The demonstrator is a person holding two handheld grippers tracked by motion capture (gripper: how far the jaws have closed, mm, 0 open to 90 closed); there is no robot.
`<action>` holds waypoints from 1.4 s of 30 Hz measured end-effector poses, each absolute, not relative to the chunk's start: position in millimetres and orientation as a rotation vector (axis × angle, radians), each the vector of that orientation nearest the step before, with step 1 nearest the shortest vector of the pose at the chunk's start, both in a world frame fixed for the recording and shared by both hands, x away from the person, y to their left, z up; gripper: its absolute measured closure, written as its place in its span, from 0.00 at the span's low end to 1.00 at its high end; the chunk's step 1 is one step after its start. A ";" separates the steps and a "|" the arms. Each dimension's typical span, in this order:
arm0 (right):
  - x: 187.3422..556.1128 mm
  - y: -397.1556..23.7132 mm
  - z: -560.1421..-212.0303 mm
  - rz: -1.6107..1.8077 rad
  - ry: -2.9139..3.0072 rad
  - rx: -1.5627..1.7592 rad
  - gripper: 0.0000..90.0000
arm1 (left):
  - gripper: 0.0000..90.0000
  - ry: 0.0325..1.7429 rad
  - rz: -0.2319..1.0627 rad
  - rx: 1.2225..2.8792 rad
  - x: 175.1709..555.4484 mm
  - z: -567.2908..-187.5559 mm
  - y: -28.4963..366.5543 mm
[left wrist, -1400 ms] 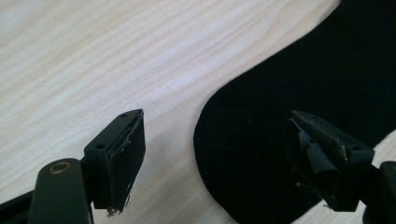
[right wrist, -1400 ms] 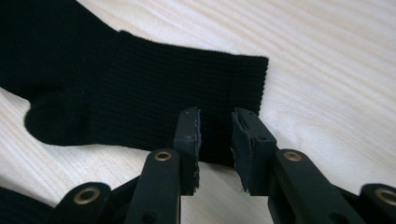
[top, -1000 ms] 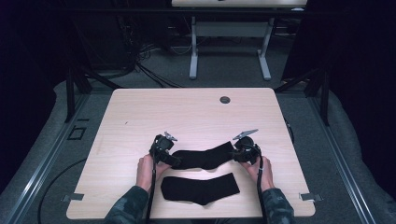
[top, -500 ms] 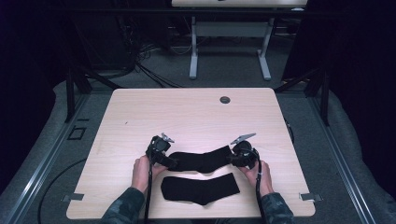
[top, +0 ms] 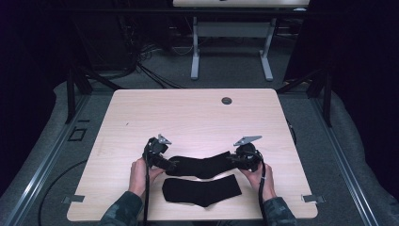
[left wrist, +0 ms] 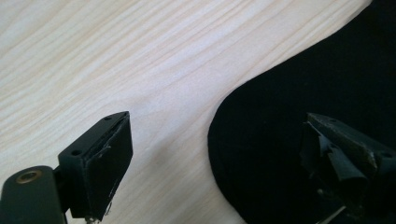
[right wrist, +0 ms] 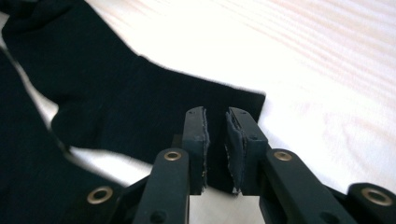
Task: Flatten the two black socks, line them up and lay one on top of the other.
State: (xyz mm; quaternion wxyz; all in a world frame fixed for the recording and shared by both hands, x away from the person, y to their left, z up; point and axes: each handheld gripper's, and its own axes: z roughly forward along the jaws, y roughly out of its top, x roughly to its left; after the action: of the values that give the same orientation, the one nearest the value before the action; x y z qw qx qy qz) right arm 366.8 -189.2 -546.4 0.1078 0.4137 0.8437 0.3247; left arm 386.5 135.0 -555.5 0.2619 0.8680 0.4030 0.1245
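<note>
Two black socks lie on the light wooden table (top: 188, 117). The upper sock (top: 202, 165) stretches between my two grippers, and the lower sock (top: 202, 190) lies flat near the front edge. My left gripper (top: 168, 165) (left wrist: 215, 121) is at the upper sock's rounded toe (left wrist: 289, 93). Its jaws have just been opening and stand wide apart, with no pad pressing on the cloth. My right gripper (top: 233, 159) (right wrist: 216, 112) is at the cuff end of that sock (right wrist: 116, 93), its jaws nearly together on the cuff's edge.
A small dark round grommet (top: 227, 100) sits near the table's far edge. Beyond the table stands another table's white legs (top: 195, 52) on a grey floor with cables. The lower sock (right wrist: 23, 154) lies close beside the right gripper.
The left gripper has drawn slightly left, off the sock's toe end. The right gripper and both socks have stayed where they were.
</note>
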 end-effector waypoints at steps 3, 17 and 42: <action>379.2 -181.5 -553.1 0.859 2.522 1.200 0.85 | 0.11 1.098 0.335 2.376 390.5 -559.2 131.0; 369.7 -178.9 -563.5 0.865 2.530 1.219 0.87 | 0.11 1.119 0.311 2.389 386.7 -569.8 132.9; 361.3 -185.1 -566.3 0.911 2.518 1.223 0.91 | 0.11 1.092 0.286 2.434 389.8 -568.1 139.2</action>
State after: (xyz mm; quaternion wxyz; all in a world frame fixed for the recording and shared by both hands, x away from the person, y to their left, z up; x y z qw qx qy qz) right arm 361.3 -185.1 -566.3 0.0987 0.4134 0.8511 0.3080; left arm 389.8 139.2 -568.1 0.2274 0.8834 0.3963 0.1037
